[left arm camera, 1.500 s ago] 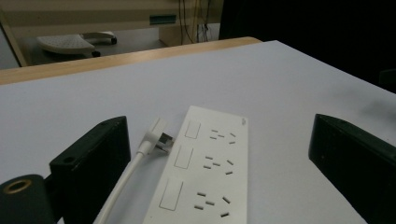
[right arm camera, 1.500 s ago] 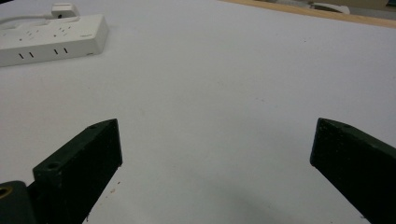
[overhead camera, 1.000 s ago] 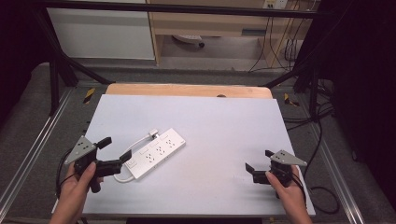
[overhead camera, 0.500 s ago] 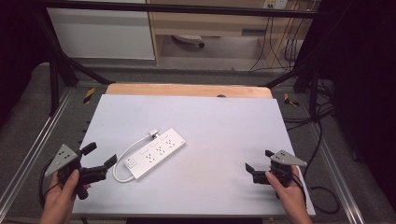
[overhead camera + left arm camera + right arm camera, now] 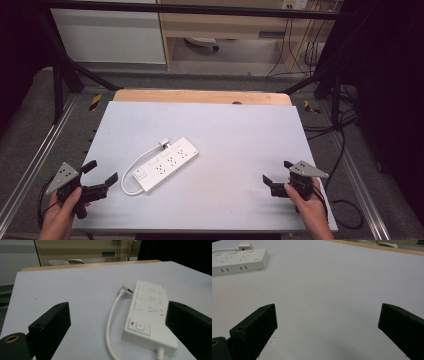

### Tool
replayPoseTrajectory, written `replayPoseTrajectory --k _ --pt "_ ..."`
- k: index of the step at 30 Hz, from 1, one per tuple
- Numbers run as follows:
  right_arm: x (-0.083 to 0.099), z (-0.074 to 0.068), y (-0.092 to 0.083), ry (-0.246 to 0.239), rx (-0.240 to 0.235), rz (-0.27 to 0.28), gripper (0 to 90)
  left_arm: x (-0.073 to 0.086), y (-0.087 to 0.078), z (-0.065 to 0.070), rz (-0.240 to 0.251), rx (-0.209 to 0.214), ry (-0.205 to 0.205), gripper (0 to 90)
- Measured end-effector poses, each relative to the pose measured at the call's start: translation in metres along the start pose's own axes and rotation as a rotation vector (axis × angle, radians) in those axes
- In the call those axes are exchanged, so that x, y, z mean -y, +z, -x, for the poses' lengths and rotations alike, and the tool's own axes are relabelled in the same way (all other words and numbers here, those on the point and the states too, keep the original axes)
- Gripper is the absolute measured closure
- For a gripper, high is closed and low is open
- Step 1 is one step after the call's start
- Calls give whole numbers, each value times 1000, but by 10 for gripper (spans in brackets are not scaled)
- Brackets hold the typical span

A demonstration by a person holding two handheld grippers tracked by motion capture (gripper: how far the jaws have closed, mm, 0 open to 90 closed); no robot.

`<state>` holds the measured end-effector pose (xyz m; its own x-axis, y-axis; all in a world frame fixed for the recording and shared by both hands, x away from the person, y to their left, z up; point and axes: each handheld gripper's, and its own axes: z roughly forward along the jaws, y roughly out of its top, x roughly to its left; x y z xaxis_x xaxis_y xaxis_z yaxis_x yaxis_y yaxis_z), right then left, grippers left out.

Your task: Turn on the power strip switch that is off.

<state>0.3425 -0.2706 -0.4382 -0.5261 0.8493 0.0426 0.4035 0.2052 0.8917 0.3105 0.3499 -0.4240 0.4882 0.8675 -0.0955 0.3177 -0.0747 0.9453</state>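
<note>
Dim workshop-type room, cables hanging at the back, and in front of me a pale grey table [image 5: 240, 135] with a strip of bare wood along its far edge; the only thing on it is a white plastic power strip [image 5: 167, 164] with a switch at its near end, lying at a slant left of the middle; its short white cord [image 5: 134, 170] loops round along its left side to the white plug [image 5: 163, 144], which rests by the far end, not in any socket.

My left claw [image 5: 102, 179] sits at the near left corner, jaws spread wide, holding nothing, pointed at the switch end and close to it but not touching; my right claw [image 5: 276, 175] is well apart at the near right, also wide open and empty.

So I'd say the work has barely begun; nothing gripped yet. Nothing blocks either claw's path; the looped cord by the strip is the one thing I could snag.
</note>
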Motion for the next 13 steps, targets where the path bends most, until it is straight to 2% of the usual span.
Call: replayPoseTrajectory --k 4,8,11,13 --pt "0 -1 1 -3 2 -4 26 11 3 -4 -45 -13 -10 66" --pt "1 -1 2 -2 6 -10 26 18 9 -3 -96 -3 -24 67" --pt "1 -1 5 1 12 -17 25 18 12 1 -110 2 -9 71" --pt "2 -1 10 1 33 -35 26 17 13 4 -108 6 -8 71"
